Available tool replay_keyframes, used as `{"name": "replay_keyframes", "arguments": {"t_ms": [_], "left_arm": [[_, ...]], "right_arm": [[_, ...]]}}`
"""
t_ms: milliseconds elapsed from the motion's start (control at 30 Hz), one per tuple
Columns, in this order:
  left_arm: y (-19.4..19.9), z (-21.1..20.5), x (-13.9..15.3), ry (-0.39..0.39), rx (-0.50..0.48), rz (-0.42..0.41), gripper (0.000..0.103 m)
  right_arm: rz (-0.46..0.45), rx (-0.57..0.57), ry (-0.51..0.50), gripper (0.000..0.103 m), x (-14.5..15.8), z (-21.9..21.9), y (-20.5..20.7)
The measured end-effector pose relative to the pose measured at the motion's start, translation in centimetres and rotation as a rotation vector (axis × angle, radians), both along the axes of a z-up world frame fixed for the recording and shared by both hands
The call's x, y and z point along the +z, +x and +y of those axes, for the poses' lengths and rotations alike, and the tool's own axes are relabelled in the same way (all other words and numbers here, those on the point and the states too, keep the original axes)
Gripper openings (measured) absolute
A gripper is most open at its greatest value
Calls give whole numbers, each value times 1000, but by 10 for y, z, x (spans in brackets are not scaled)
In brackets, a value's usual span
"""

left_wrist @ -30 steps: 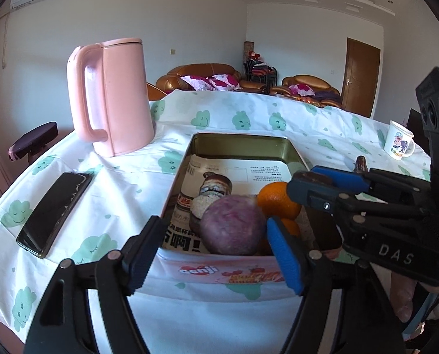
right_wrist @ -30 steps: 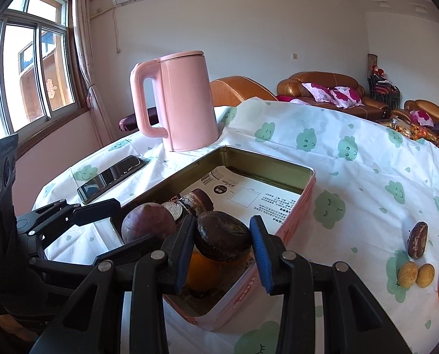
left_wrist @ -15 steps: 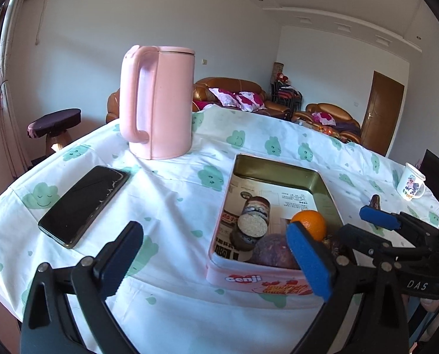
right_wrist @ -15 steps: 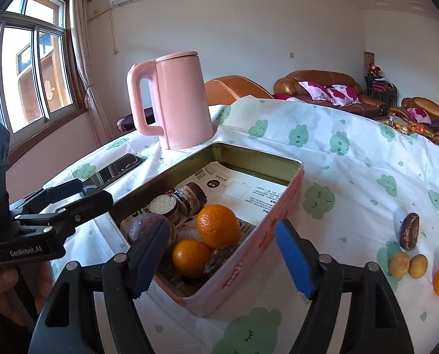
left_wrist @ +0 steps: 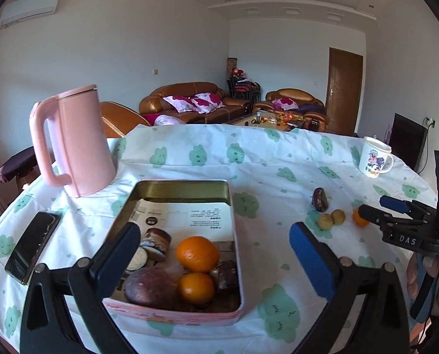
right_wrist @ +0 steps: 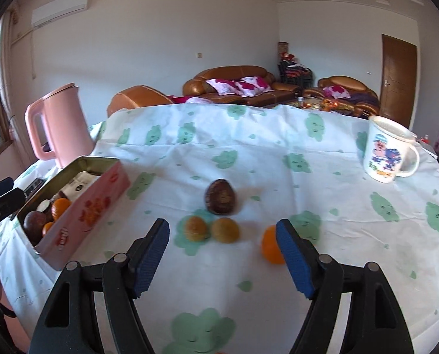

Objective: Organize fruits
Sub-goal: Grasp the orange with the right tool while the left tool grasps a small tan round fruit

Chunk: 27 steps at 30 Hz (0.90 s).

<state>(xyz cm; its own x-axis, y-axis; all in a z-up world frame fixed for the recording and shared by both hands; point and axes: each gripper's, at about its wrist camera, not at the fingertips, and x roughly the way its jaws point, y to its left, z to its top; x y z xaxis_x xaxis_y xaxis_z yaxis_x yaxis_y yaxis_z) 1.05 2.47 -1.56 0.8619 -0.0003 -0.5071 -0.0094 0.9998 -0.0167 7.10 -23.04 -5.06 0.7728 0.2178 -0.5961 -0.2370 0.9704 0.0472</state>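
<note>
A pink tin box point(left_wrist: 187, 185) point(right_wrist: 98, 200) on the table holds two oranges point(left_wrist: 197, 253), a purple passion fruit point(left_wrist: 150, 287), a dark fruit point(left_wrist: 226, 277) and small jars. My left gripper point(left_wrist: 213, 253) is open and empty above the box's near end. My right gripper point(right_wrist: 222, 253) is open and empty, just short of loose fruit on the cloth: a dark brown fruit point(right_wrist: 220, 196), two small yellow-brown fruits point(right_wrist: 195, 228) point(right_wrist: 225, 230) and a small orange point(right_wrist: 271, 247) beside its right finger. The right gripper also shows in the left wrist view point(left_wrist: 396, 215).
A pink kettle point(left_wrist: 71, 141) stands behind the box on the left. A black phone point(left_wrist: 32, 246) lies at the left edge. A white cartoon mug point(right_wrist: 389, 150) stands at the far right. The cloud-print tablecloth point(right_wrist: 278, 159) covers the round table.
Both grippers let go of their fruit into the box and opened. The left gripper pulled back and up. The right gripper swung right to the loose fruit on the cloth.
</note>
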Motion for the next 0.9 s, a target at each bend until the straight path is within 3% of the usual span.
{"name": "replay_keyframes", "arguments": {"t_ms": [167,300,400,500,633,733,800,900], "left_arm": [[27,-48,-7,39,-79,50,103],[47,-77,-20,54,-120,101,103],[60,-92,-30,64,-136,142,103],[69,-102,-36,66,-147,165,103],[87,-115,-47,49,-179,213,101],[98,-123,-55,35,-214,252,92],[105,-127,-60,22,-237,283,77],[120,-129,-69,-32,-274,351,63]], "right_arm": [[41,-72,16,74,-6,-29,17],[86,-58,54,60,-14,-33,27],[123,-38,51,58,-19,-29,35],[186,-33,56,41,-28,-29,45],[218,-12,91,38,-33,-30,48],[217,-12,90,37,-33,-30,47],[218,-13,91,37,-33,-31,48],[217,-14,90,37,-32,-31,48]]}}
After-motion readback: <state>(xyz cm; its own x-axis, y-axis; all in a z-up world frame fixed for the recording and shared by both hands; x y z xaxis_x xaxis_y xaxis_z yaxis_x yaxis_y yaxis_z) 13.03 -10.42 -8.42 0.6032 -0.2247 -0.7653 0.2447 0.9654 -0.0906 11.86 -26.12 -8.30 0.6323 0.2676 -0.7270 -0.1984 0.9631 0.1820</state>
